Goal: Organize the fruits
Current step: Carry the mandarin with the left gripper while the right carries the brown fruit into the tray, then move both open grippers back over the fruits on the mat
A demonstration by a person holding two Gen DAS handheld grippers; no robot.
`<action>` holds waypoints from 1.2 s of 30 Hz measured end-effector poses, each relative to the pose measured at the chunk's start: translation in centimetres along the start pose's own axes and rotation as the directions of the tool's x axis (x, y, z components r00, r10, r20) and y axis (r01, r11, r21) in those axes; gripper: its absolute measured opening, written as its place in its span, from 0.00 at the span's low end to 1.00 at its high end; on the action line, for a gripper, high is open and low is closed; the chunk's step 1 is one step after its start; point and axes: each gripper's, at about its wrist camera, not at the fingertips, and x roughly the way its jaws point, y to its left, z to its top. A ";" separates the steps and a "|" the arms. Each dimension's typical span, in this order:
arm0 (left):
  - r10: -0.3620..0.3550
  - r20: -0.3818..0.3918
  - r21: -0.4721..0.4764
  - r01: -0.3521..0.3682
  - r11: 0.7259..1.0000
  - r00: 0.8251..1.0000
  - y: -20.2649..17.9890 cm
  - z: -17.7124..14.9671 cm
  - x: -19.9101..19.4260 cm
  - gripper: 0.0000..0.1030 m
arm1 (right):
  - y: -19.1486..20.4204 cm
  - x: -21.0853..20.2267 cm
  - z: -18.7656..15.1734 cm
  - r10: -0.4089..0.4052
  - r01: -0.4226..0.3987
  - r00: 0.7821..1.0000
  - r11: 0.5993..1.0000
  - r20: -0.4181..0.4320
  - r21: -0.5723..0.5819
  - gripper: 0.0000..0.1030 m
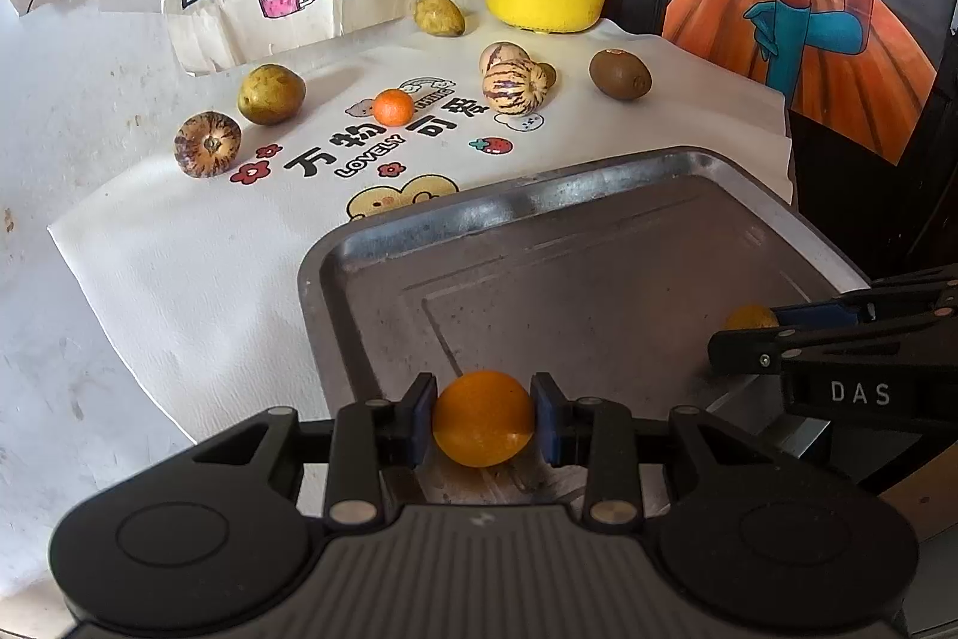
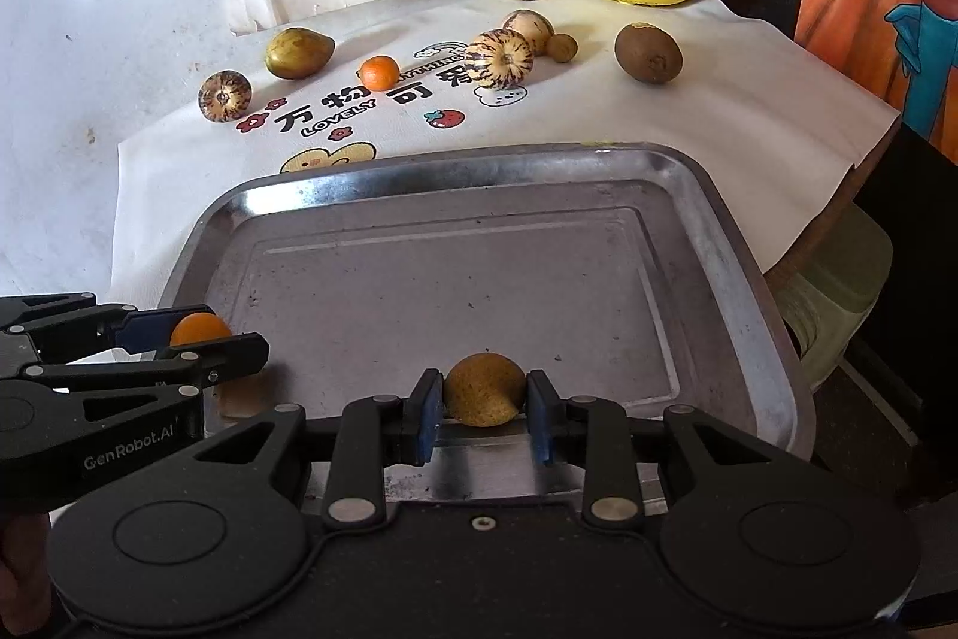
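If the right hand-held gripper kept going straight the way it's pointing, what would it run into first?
Probably the bare floor of the metal tray. The right hand-held gripper, gripping a speckled yellow-brown fruit, angles downward over its near edge; depth is uncertain.

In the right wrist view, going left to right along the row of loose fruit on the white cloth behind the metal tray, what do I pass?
Round striped brown fruit → yellow-green oval fruit → small orange tangerine → cream purple-striped melon → brown kiwi. I've skipped the two fruits tucked behind the striped melon.

light: bright daylight | shadows: soft | focus: sharp | edges: fisheye-bent, dark corners
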 end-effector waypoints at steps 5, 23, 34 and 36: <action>0.003 0.002 0.007 -0.003 1.000 1.000 0.0 -0.1 0.0 0.37 | 0.0 -0.1 0.0 -0.004 0.004 1.000 1.000 0.007 0.007 0.44; 0.020 0.074 -0.001 -0.020 1.000 0.997 0.3 0.7 -1.6 0.91 | -0.3 -4.0 2.0 0.017 -0.023 0.993 0.999 0.121 0.049 0.91; 0.045 0.147 -0.022 -0.042 0.999 0.988 1.3 2.1 -3.4 0.99 | -0.6 -7.3 3.8 0.079 -0.109 0.966 0.988 0.247 0.114 0.99; 0.053 0.159 -0.036 -0.048 0.998 0.986 1.9 2.4 -3.7 0.99 | -0.8 -8.2 4.1 0.097 -0.141 0.952 0.981 0.289 0.133 0.99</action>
